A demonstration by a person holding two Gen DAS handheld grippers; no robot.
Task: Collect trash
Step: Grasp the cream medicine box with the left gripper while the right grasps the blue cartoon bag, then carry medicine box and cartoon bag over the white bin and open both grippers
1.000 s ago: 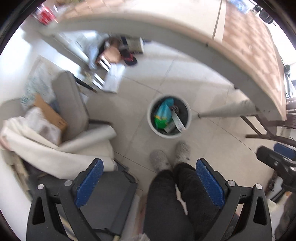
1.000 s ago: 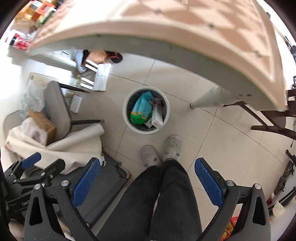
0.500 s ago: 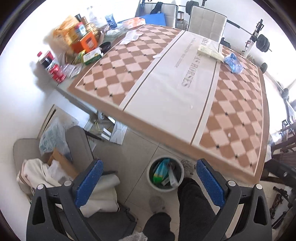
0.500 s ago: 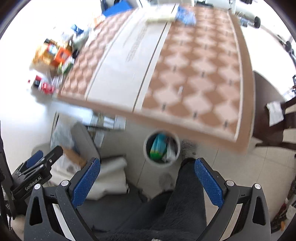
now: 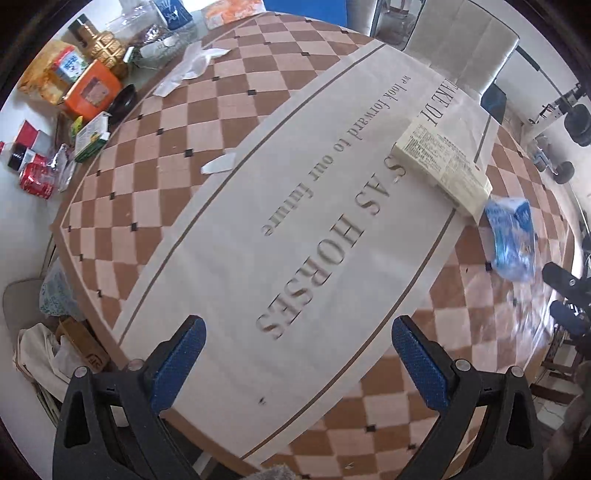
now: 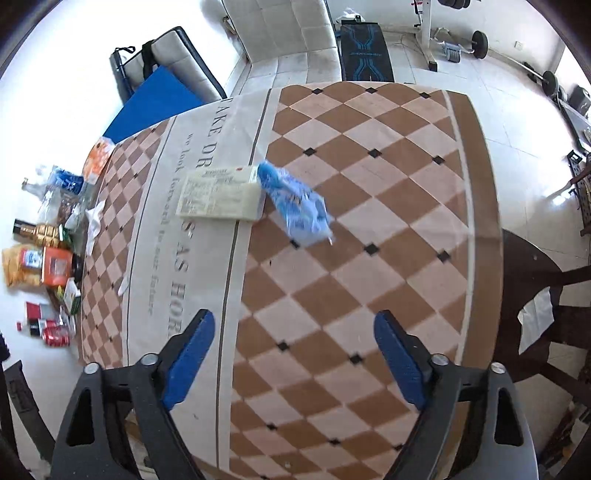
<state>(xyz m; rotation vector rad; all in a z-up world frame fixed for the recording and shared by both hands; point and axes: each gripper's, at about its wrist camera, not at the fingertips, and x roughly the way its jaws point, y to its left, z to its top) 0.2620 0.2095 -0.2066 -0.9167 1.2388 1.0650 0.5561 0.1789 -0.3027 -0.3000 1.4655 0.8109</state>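
Observation:
A crumpled blue plastic wrapper (image 6: 295, 201) lies on the checkered tablecloth (image 6: 369, 258), touching a pale yellow printed box (image 6: 218, 197). Both show in the left wrist view too, the wrapper (image 5: 511, 236) at the right and the box (image 5: 441, 168) beside it. White paper scraps (image 5: 218, 164) lie further left, and another (image 5: 188, 68) near the far corner. My left gripper (image 5: 295, 363) is open and empty above the table's near edge. My right gripper (image 6: 293, 354) is open and empty, well short of the wrapper. The bin is out of view.
Food packs, an orange box (image 5: 92, 90), a gold bottle (image 5: 101, 44) and red cans (image 5: 37, 177) crowd the table's far left corner. A white chair (image 6: 280, 33) stands beyond the table. A dark wooden chair with a paper (image 6: 535, 314) is at the right.
Both grippers have swung up from the floor and the bin to over the tabletop. The bin and the person's legs have left view. Both stay open.

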